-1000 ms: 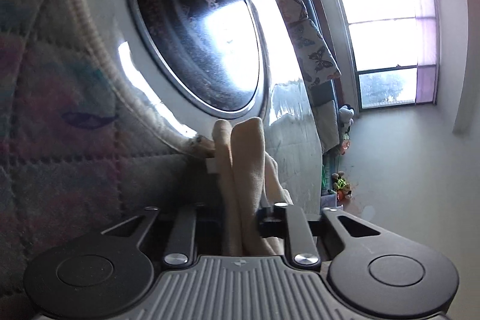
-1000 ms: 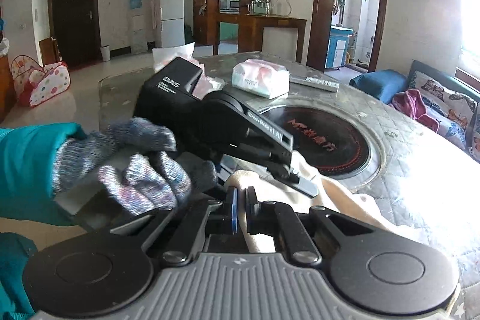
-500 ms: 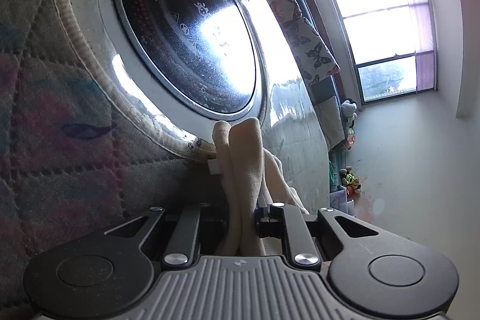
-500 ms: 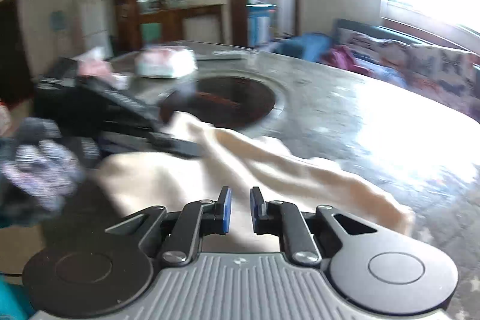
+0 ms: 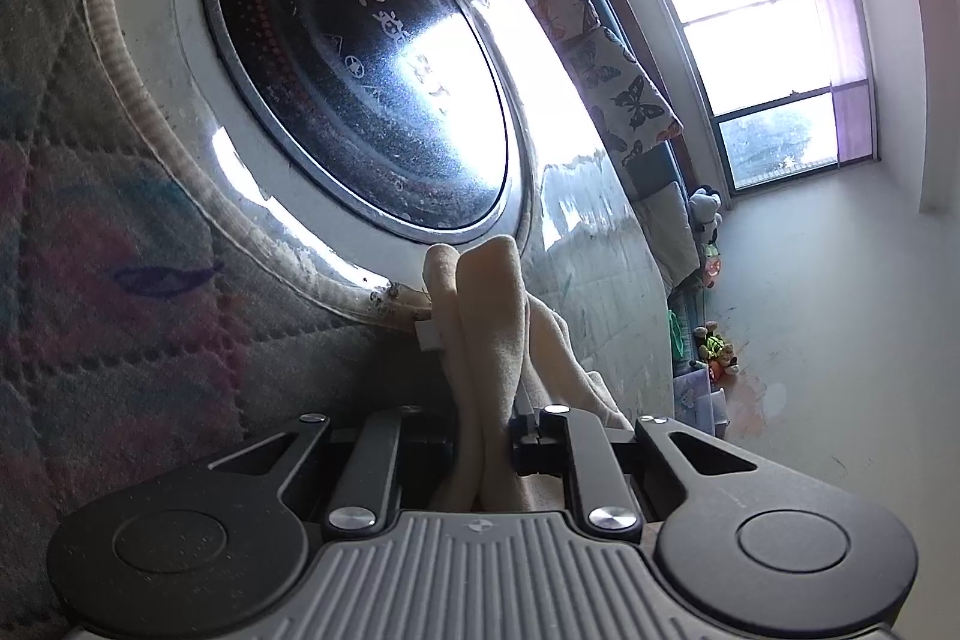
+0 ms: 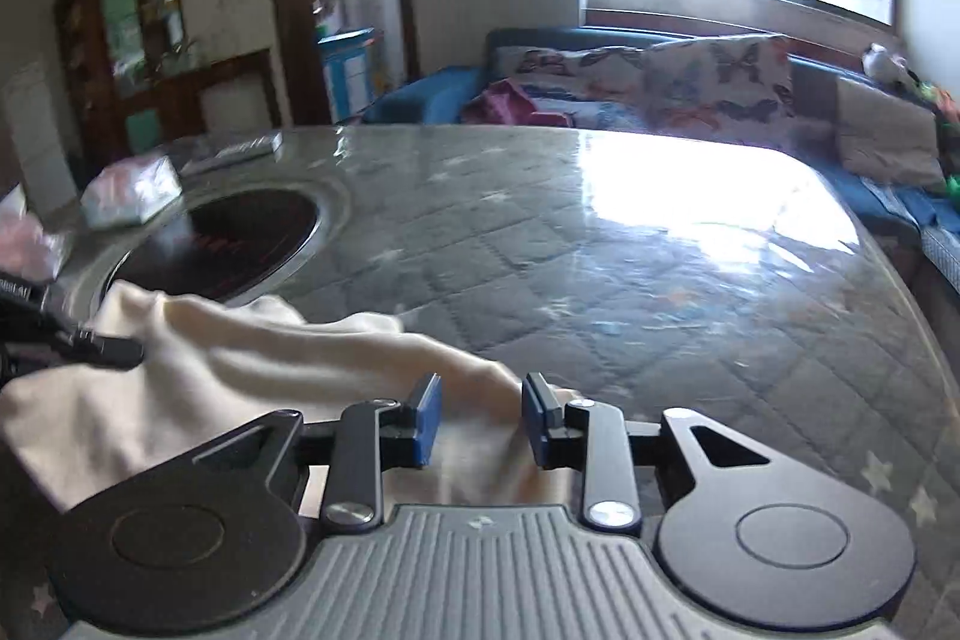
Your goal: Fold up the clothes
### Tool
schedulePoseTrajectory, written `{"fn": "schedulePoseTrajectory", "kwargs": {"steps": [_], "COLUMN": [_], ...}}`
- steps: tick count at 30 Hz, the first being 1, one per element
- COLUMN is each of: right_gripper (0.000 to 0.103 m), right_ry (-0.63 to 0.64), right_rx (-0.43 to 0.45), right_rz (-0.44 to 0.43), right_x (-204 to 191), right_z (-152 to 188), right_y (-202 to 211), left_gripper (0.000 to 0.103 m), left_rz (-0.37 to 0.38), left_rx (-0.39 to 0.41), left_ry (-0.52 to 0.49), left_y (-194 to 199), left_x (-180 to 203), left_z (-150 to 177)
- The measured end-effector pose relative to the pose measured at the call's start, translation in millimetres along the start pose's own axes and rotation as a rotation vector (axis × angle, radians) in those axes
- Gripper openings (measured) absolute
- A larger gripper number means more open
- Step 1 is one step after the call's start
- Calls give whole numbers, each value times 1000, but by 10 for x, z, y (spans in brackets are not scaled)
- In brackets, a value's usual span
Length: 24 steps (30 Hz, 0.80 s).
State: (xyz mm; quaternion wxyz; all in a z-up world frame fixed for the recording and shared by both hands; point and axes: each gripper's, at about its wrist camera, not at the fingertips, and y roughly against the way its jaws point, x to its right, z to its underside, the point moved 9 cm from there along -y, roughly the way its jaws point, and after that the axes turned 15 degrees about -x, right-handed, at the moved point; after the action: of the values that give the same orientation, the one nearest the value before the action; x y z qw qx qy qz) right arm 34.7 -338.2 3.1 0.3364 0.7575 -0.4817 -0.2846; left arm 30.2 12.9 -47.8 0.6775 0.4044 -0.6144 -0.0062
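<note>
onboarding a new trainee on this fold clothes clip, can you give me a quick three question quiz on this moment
1. True or false: the left tool is shut on the cream cloth.
2. Multiple choice: the right tool is
A. open, with cloth lying between its blue pads
B. shut on the cloth
C. gripping the white packet
3. Fill in: the dark round plate is set into the ____.

Key
1. True; folds of cloth rise from between its fingers.
2. A; the pads stand apart.
3. Table, under its quilted cover.
</note>
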Motion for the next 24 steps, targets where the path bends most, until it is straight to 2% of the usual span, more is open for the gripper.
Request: {"fn": "schedulePoseTrajectory", "kwargs": {"steps": [2,5,8,10,12,14,21,24], "right_gripper": [34,46,44,39,21,14,11,11], "right_ry": [-24,-45,-76,-94,-103,-109,-159,-176], "right_rx": [-10,-21,-21,-17,-15,-7,103,146], "right_rz": [4,18,-8,-31,-59,-78,-79,-45], "right_x": [82,171,194,195,182,167,232,361], "right_z": [27,63,88,103,118,127,121,132], "right_y": [-21,-92,-126,-131,-121,-97,283,504], "left_gripper": [17,17,17,17,17,17,17,16], "left_rz": [-3,-12,-25,-39,-59,-78,-80,-69], "left_rx": [0,1,3,6,8,11,-4,-26], "left_ry": [-2,-10,-24,-38,-56,-71,-158,-205], "left_y": [-11,-21,-32,-47,-56,-68,-169,-313], "left_x": [11,29,57,106,141,178,515,726], "left_z": [2,6,7,5,-3,-15,-1,38]}}
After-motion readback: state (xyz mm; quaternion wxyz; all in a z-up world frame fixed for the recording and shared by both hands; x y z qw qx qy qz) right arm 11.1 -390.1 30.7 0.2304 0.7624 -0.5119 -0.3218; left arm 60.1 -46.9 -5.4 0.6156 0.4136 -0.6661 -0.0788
